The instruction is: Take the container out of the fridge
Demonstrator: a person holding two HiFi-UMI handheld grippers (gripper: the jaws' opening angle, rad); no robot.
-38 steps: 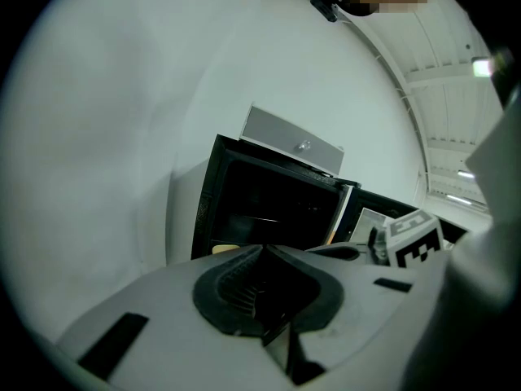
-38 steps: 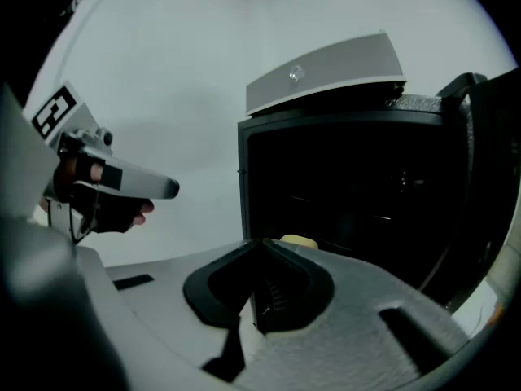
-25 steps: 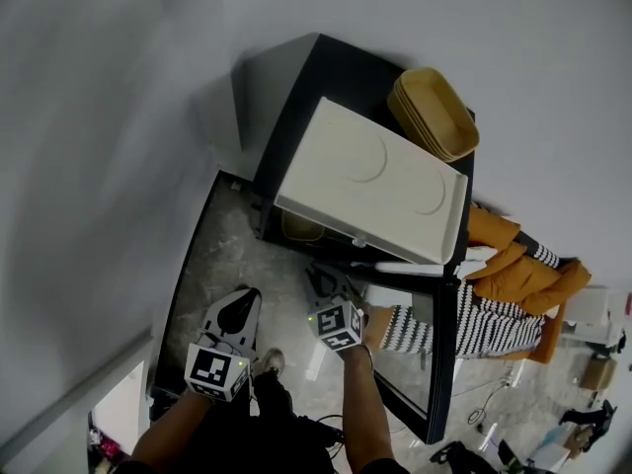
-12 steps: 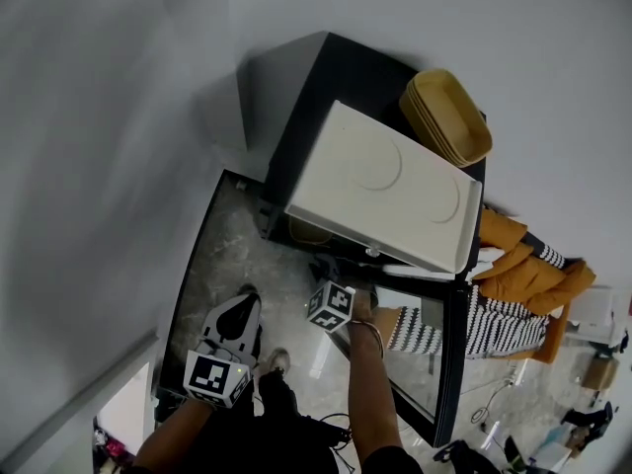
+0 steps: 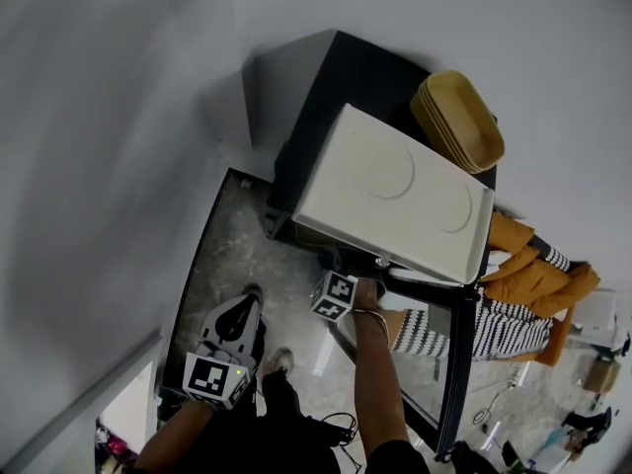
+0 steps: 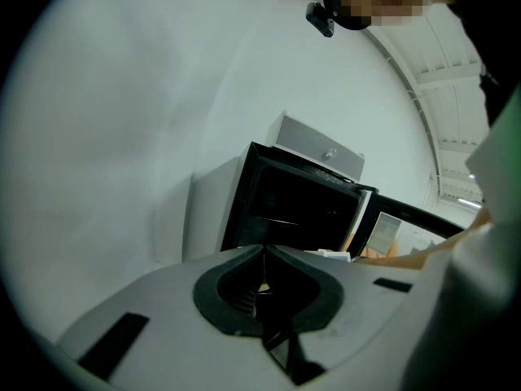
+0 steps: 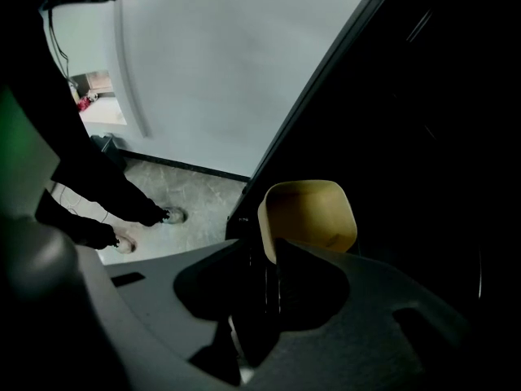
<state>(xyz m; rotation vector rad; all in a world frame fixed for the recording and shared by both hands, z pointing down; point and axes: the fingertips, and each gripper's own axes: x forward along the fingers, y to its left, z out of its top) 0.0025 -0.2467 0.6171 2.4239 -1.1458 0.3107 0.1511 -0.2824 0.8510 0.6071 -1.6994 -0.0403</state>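
The black fridge (image 5: 348, 95) stands open, its glass door (image 5: 446, 363) swung out to the right. Inside it, the right gripper view shows a tan container (image 7: 311, 213) on a dark shelf. My right gripper (image 7: 269, 259) reaches into the fridge with its jaws shut on the container's near rim. From the head view only its marker cube (image 5: 334, 296) shows, under the white box (image 5: 395, 197). My left gripper (image 5: 245, 306) hangs low over the floor, left of the fridge, shut on nothing. The left gripper view looks at the open fridge (image 6: 289, 210) from a distance.
A stack of tan trays (image 5: 460, 118) rests on the fridge top beside the white box. A striped sleeve (image 5: 464, 330) and orange cloth (image 5: 535, 273) lie behind the door. A grey wall (image 5: 109, 166) bounds the left; marble floor (image 5: 232, 260) lies below.
My right gripper has moved forward from in front of the fridge into its opening, under the white box. The left gripper has stayed low in place.
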